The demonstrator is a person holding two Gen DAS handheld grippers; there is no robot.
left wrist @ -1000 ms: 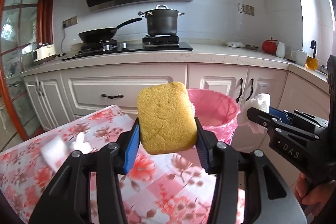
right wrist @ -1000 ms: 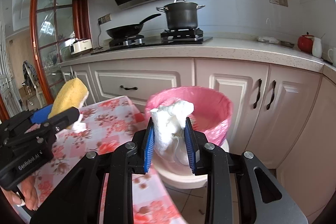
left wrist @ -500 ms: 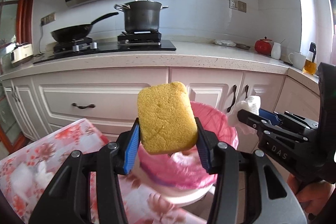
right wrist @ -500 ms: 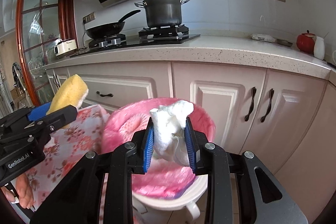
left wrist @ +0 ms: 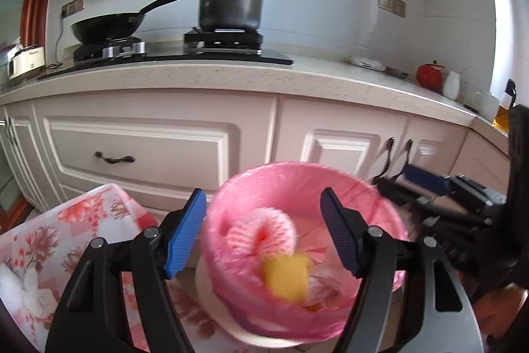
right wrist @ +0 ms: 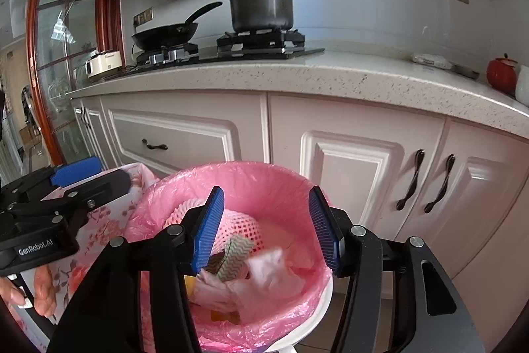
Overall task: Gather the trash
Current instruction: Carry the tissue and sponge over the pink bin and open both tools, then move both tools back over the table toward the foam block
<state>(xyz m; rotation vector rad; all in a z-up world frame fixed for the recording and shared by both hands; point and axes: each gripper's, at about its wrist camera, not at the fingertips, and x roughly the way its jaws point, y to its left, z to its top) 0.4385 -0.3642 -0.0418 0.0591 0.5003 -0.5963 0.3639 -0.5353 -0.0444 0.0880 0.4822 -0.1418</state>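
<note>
Looming behind everything, the pale kitchen cabinets (right wrist: 357, 174) and speckled counter (left wrist: 231, 81) carry a dark pot (left wrist: 231, 5) and a wok (left wrist: 109, 27) on the stove, well apart from the work. Nearer, the floral tablecloth (left wrist: 39, 240) covers the table at the left, with the pink-lined trash bin (right wrist: 264, 181) just beside its edge. Both tools hang over that bin. The left gripper (left wrist: 263, 232) has its jaws opening with nothing between the blue pads, and the yellow sponge (left wrist: 287, 277) shows blurred below them, inside the liner beside a pink foam net (left wrist: 261, 235). The right gripper (right wrist: 266, 229) is likewise opening and empty; a white crumpled tissue (right wrist: 269, 267) lies blurred below its pads, among other scraps in the bin, next to a zigzag-patterned cloth (right wrist: 236, 257). The step in hand looks like the release, and doing it well means keeping both tools centred over the mouth until the pieces settle, letting the pads spread fully so nothing clings, and lifting clear without snagging the thin liner. A white wad (left wrist: 20, 283) remaining on the tablecloth at the left suggests more to collect.
</note>
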